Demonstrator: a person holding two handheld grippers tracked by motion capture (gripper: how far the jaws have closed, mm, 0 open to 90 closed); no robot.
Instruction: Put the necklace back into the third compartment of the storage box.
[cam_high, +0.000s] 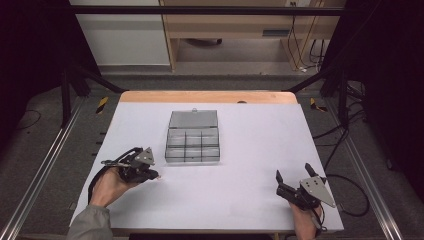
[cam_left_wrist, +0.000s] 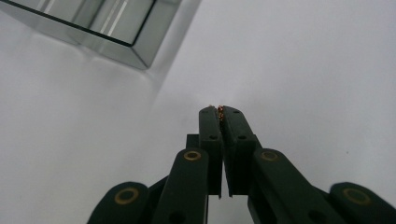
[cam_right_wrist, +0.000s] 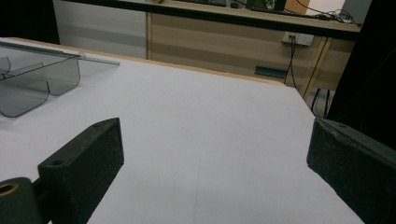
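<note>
White tabletop (cam_high: 240, 165). Left gripper (cam_left_wrist: 219, 110) jaws clamped on tiny coppery piece (cam_left_wrist: 220, 112) near compartment box (cam_high: 193, 137); right gripper (cam_high: 294, 179) jaws apart. Risk: piece slips from the tip-only pinch.

Box (cam_high: 192, 137) mid-table (cam_high: 250, 200); left gripper (cam_high: 156, 175) near its front-left, right gripper (cam_high: 292, 177) front-right.

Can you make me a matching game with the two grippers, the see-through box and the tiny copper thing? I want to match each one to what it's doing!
Things:
1. left gripper
2. right gripper
3. box
4. copper bit

States:
A. lid open, mid-table
B. jaws wide apart, nothing between
C. pinched between jaw tips
D. jaws shut, near the box's corner

Pairs: 1-D, 2-B, 3-A, 4-C
</note>
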